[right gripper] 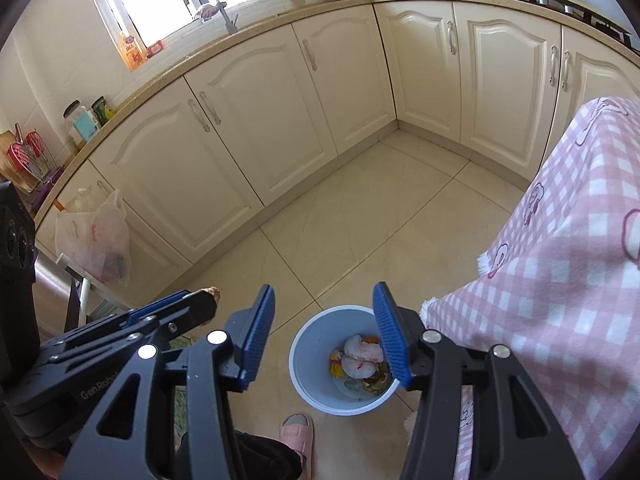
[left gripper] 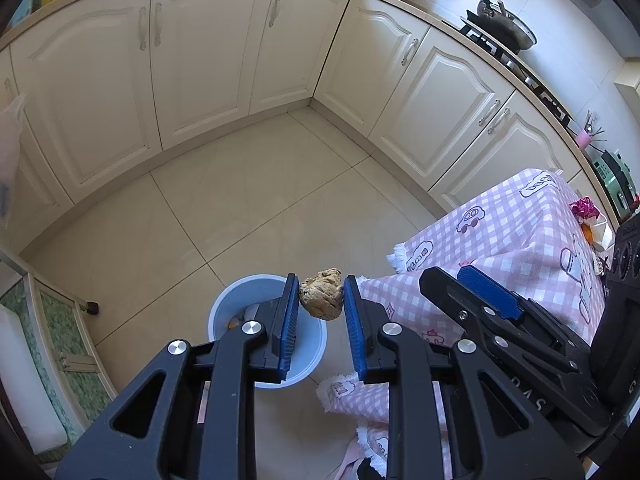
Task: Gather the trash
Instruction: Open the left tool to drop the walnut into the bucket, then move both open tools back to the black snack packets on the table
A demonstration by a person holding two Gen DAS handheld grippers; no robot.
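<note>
Brown lump [left gripper: 321, 294] clamped in left tongs [left gripper: 321, 298]; right tongs [right gripper: 324, 332] spread wide above bin [right gripper: 308, 380]; "GenRobo" legible right view only.

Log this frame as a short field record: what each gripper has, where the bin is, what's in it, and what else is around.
left gripper: shut on a brown crumpled lump, held above the bin's rim
right gripper: open, nothing between its fingers, above the bin
bin: light blue, round, on the tiled floor beside the table
bin contents: pinkish-white wad plus yellow and orange scraps
table: covered by a pink checked cloth
other trash on table: magenta foil wrapper
also in view: pink slipper, plastic bag hanging at the cabinets
</note>
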